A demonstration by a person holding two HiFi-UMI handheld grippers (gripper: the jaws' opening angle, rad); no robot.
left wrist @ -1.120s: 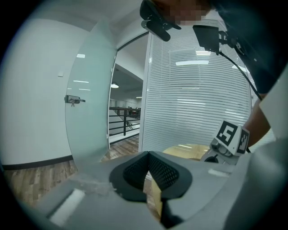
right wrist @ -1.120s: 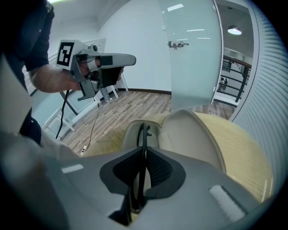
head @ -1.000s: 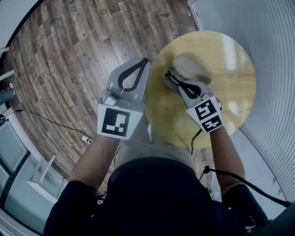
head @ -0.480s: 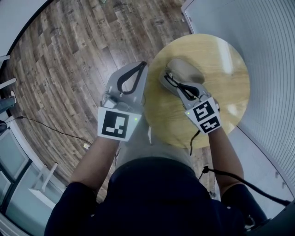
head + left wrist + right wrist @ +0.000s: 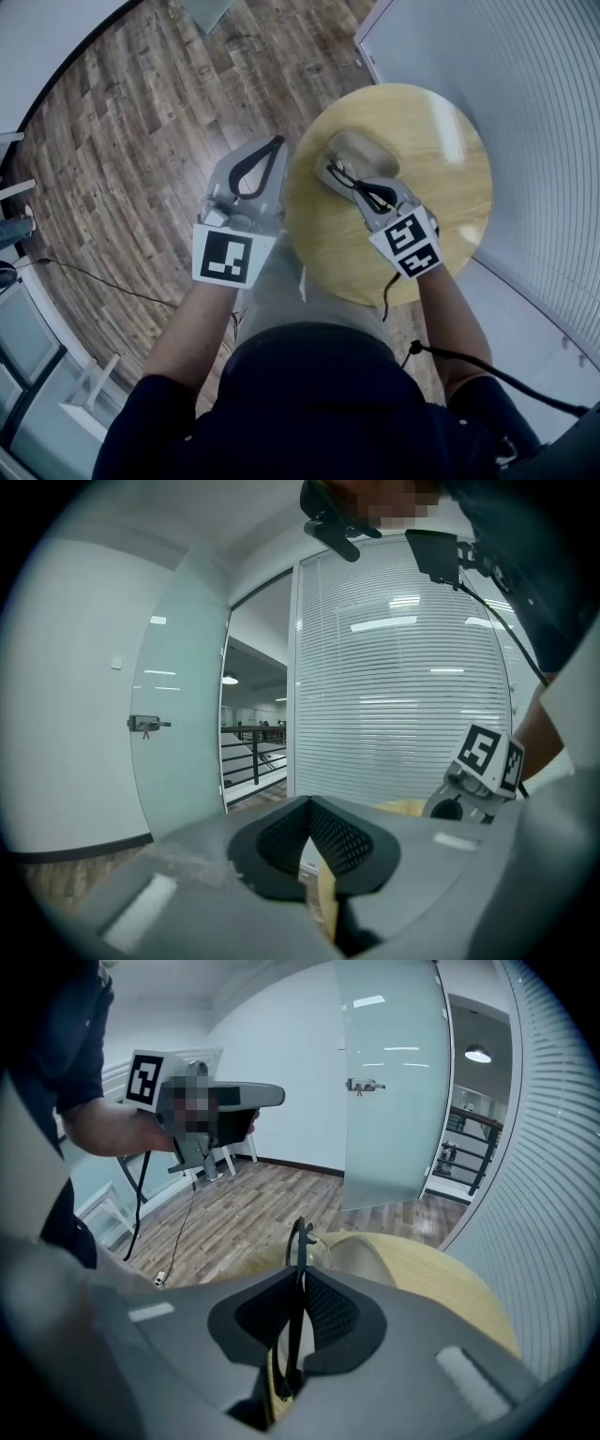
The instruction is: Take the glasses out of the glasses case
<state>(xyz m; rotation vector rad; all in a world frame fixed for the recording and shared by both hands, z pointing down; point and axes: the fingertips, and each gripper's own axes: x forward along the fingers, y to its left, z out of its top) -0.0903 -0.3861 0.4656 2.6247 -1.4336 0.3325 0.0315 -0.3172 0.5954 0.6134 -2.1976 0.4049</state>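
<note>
**Glasses pinched in R gripper, above the case**

Right gripper [image 5: 298, 1283]: jaws closed edge-on on the glasses [image 5: 300, 1235]. The thin black frame runs straight up btwn the pads, w/ the rest sticking out past the tips. Thin-edge pinch makes sense: it's the only part that stands proud of a shallow case, and it keeps the pads off the lenses.

Case [image 5: 361, 148] lies open on the table [image 5: 441, 159], far-left part of the top, near the left edge. The glasses hang just over its near end. Look clear of it, but can't tell for sure whether any part touches.

Left gripper [image 5: 308, 804]: pads pressed together, nothing in them. It's parked past the table's left edge, over the wood floor [image 5: 141, 141]. My guess is it's out of the way since the case isn't moving and needs no bracing.

Step in hand, as I read it: extraction, mostly done. What's left is carrying the glasses clear and setting them down. Risk: frame pivoting in such a narrow grip.
</note>
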